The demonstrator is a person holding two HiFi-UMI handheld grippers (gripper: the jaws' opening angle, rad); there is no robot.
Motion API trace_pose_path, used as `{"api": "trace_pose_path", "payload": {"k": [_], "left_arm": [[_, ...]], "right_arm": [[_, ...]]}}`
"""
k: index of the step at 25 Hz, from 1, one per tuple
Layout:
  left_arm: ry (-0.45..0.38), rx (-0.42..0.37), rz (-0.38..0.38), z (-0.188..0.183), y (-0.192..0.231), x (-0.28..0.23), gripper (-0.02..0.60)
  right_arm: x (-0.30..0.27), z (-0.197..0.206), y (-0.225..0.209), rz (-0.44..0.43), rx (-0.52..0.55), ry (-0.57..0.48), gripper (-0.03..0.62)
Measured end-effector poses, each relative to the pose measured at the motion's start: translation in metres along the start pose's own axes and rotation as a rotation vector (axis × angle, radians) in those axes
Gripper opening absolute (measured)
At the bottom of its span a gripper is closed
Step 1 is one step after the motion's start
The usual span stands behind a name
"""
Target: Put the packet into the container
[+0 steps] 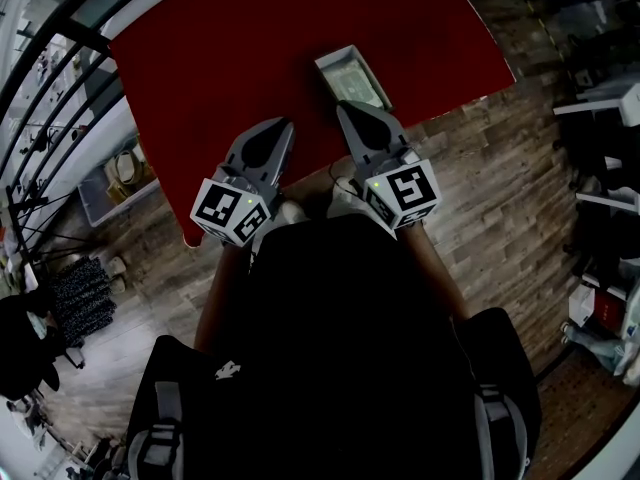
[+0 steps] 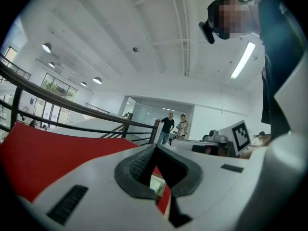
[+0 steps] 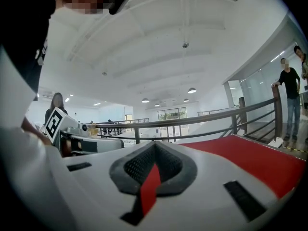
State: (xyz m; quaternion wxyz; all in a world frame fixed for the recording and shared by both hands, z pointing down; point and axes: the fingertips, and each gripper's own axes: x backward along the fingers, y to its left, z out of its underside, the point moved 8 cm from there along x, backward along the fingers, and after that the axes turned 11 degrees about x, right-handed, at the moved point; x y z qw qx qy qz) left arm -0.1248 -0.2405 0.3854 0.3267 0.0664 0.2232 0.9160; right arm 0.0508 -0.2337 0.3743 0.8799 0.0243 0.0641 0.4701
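Observation:
On the red table (image 1: 250,58) stands a small rectangular grey container (image 1: 352,78), and a pale greenish packet (image 1: 356,84) appears to lie flat inside it. My right gripper (image 1: 342,108) is shut and empty, its tips just short of the container's near end. My left gripper (image 1: 288,124) hangs over the table's near edge, left of the container, also shut with nothing in it. In the left gripper view the closed jaws (image 2: 155,147) leave a slit that shows a bit of red table and the container (image 2: 156,183). The right gripper view shows its closed jaws (image 3: 155,143) over red table.
The table's near edge runs just under both grippers, with wooden floor (image 1: 480,198) beyond it. A black railing (image 1: 60,58) runs along the left side. A clear bin (image 1: 115,183) sits on the floor at the left. Shelving (image 1: 605,168) stands at the right. People (image 2: 173,126) stand far off.

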Motion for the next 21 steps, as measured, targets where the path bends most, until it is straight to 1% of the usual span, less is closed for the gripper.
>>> {"api": "trace_pose_path", "payload": {"k": [10, 13, 17, 21], "left_arm": [[0.006, -0.007, 0.009, 0.0025, -0.0046, 0.0015, 0.006], [0.004, -0.004, 0.005, 0.0030, -0.0060, 0.0009, 0.006], [0.016, -0.024, 0.001, 0.0050, -0.0060, 0.0004, 0.006], [0.022, -0.026, 0.001, 0.0074, -0.0077, -0.0014, 0.008]], "right_arm": [[0.0053, 0.0011, 0.0027, -0.003, 0.006, 0.005, 0.020], [0.0075, 0.0017, 0.0041, -0.019, 0.005, 0.014, 0.020], [0.0065, 0.0020, 0.0048, -0.022, 0.016, 0.018, 0.020], [0.0073, 0.0051, 0.0033, -0.024, 0.010, 0.027, 0.020]]}}
